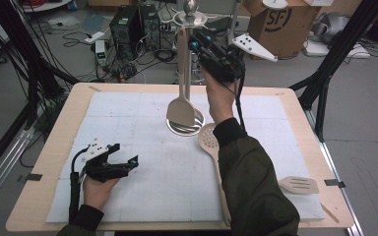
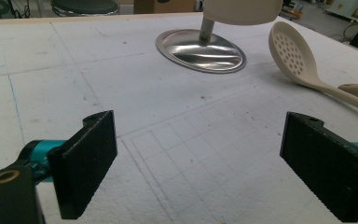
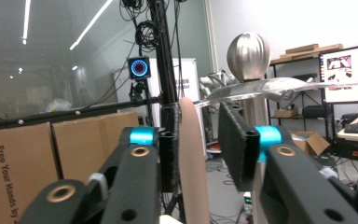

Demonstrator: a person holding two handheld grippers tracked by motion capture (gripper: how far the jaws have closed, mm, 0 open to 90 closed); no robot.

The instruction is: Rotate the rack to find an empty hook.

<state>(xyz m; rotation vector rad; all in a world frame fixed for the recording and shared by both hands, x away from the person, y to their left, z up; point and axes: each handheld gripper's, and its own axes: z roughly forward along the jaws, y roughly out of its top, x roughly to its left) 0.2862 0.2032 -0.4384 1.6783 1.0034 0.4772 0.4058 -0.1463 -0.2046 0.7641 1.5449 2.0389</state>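
Spatula handle between right claw jaws

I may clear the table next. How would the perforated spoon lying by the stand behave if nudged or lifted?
The perforated spoon looks like rigid plastic, so probably stiff and light. Its rounded bowl may rock or pivot if pushed. Its long smooth handle could slip in the tongs.

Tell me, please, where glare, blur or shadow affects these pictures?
Left gripper view: the metal base mirrors bright streaks; the slotted spoon casts a soft shadow. Right gripper view: the spatula handle is blurred up close; ceiling lights streak. High view: evenly lit, slightly soft.
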